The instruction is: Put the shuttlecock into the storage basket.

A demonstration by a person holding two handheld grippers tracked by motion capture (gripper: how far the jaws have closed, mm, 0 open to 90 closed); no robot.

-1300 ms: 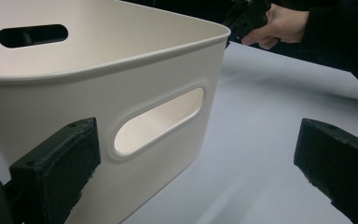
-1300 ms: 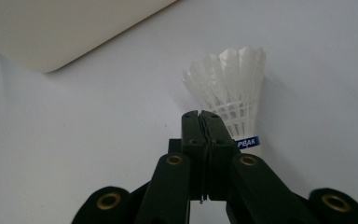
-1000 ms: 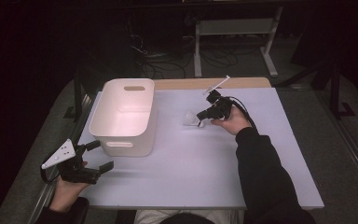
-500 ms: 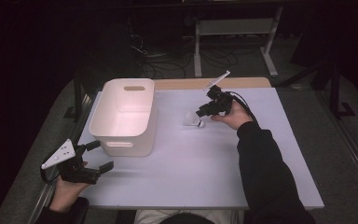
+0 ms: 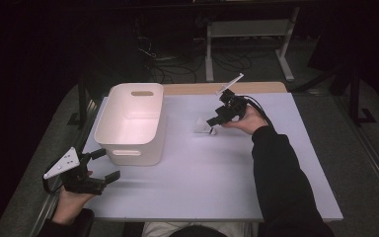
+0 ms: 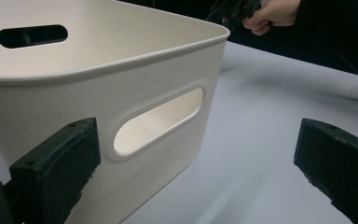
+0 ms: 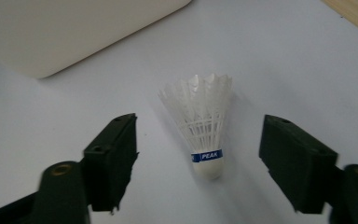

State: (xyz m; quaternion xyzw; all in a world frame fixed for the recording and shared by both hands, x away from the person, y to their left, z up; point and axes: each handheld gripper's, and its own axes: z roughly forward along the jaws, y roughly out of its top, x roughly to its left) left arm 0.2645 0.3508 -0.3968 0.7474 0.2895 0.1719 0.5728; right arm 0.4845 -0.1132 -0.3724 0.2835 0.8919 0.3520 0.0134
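Right gripper (image 5: 212, 126) jaws have just been opening; white shuttlecock (image 7: 204, 130) lies between them, apparently untouched, on the table (image 5: 202, 187) right of the white bin (image 5: 131, 123). Left gripper (image 5: 101, 165) open, empty, near-left of the bin.

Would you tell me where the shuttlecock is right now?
The shuttlecock lies on the table, right of the white bin, between the right gripper's open jaws, untouched.

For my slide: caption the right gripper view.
Open right gripper straddling a white shuttlecock lying on the table.
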